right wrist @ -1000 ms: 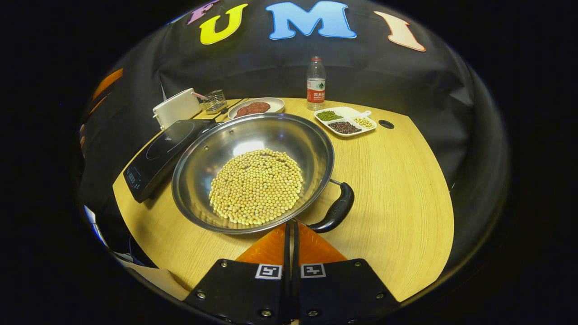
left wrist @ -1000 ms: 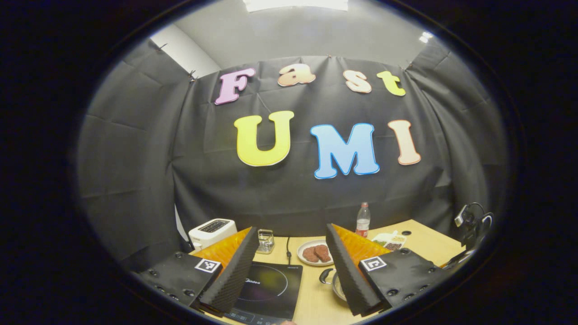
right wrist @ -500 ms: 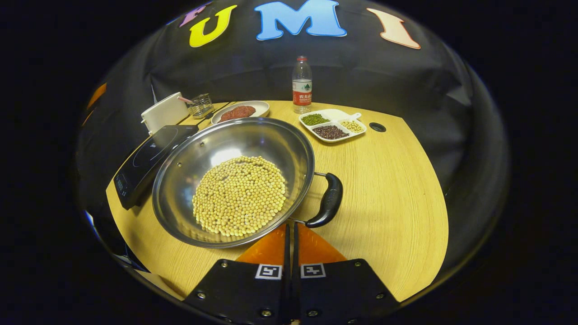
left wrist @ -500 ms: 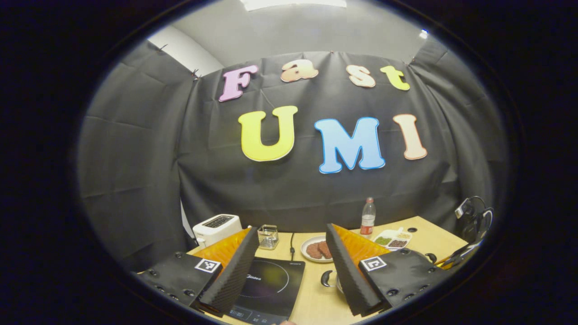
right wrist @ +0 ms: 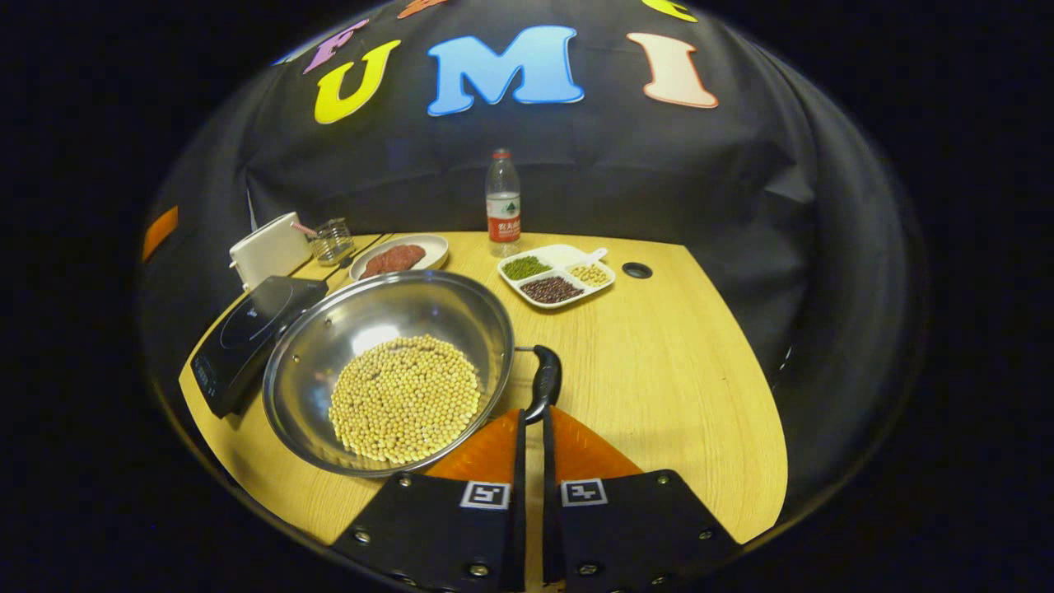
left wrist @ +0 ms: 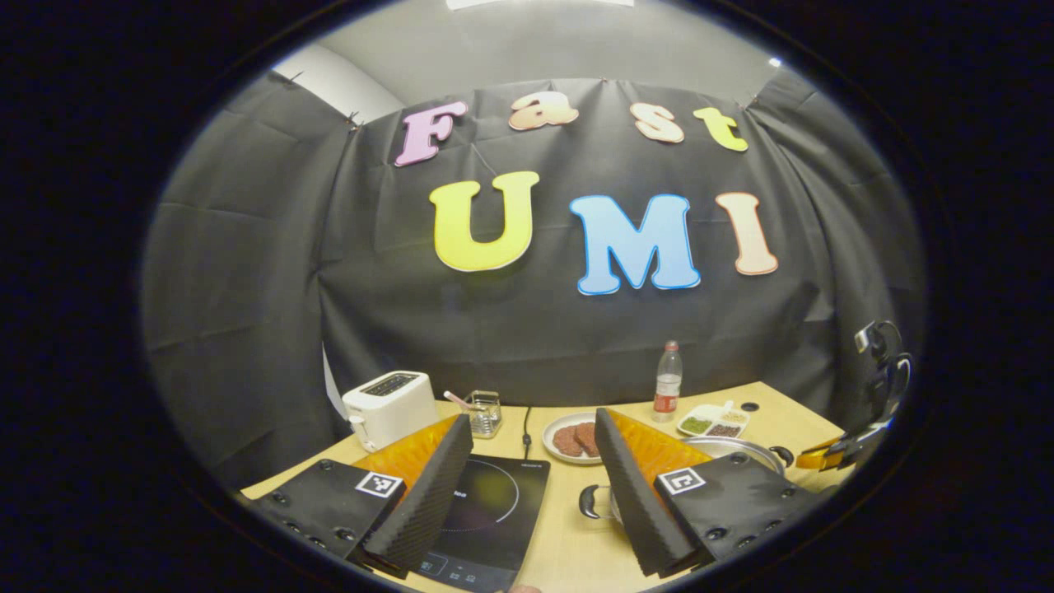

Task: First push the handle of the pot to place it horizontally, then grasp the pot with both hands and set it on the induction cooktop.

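A steel pot (right wrist: 395, 309) holding soybeans (right wrist: 403, 395) sits on the wooden table (right wrist: 675, 387), just right of the black induction cooktop (right wrist: 247, 333). Its near black handle (right wrist: 544, 380) points toward my right gripper (right wrist: 531, 418). That gripper is shut, and its tips touch the handle's near end. In the left gripper view, my left gripper (left wrist: 531, 418) hangs open above the cooktop (left wrist: 494, 506). The pot's other handle (left wrist: 589, 501) and rim (left wrist: 733, 445) show beside its right finger.
Along the back of the table stand a white toaster (right wrist: 268, 247), a small glass holder (right wrist: 332, 240), a plate of meat patties (right wrist: 399, 255), a water bottle (right wrist: 503, 202) and a divided tray of beans (right wrist: 556, 276). A cable hole (right wrist: 636, 269) lies behind the tray.
The pot has turned, so its near handle swung from the right to straight ahead of my right gripper, which drew back. The left gripper tilted down slightly and stays open.
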Tool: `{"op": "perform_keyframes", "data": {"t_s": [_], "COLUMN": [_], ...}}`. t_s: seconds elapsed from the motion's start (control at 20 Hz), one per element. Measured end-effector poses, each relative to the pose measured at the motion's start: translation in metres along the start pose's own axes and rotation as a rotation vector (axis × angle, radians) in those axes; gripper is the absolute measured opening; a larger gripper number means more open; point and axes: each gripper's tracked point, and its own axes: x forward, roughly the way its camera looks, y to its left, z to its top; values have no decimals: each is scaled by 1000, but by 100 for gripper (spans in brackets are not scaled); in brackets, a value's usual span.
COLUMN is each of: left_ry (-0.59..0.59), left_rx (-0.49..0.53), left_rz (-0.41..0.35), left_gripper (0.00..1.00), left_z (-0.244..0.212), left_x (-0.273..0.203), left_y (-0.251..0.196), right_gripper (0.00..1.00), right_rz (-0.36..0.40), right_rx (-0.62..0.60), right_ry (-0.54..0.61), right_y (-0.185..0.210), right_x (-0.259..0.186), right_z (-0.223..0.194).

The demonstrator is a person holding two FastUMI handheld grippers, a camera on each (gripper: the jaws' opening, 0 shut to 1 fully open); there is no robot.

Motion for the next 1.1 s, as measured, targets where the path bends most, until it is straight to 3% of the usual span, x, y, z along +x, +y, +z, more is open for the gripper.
{"op": "perform_keyframes", "data": {"t_s": [0.2, 0.25, 0.4, 0.65, 0.7, 1.1], "left_ry": [49, 66, 116, 222, 243, 380], "left_rx": [9, 15, 14, -12, -18, -28], "left_rz": [-73, -92, -154, -227, -233, -251], "left_gripper": [97, 97, 100, 97, 100, 95], "left_z": [-22, -29, -48, -90, -98, -154], "left_x": [15, 18, 32, 56, 60, 90], "left_y": [-20, -24, -42, -66, -70, -78], "right_gripper": [94, 100, 100, 100, 100, 100], "right_rz": [-11, -15, -17, -5, -5, -17], "right_rx": [38, 36, 27, 33, 37, 54], "right_ry": [-75, -87, -98, -94, -92, -54], "right_y": [-3, -2, 3, 10, 11, 5], "right_x": [-9, -12, -9, 0, 2, 24], "right_z": [17, 21, 22, 24, 23, 17]}}
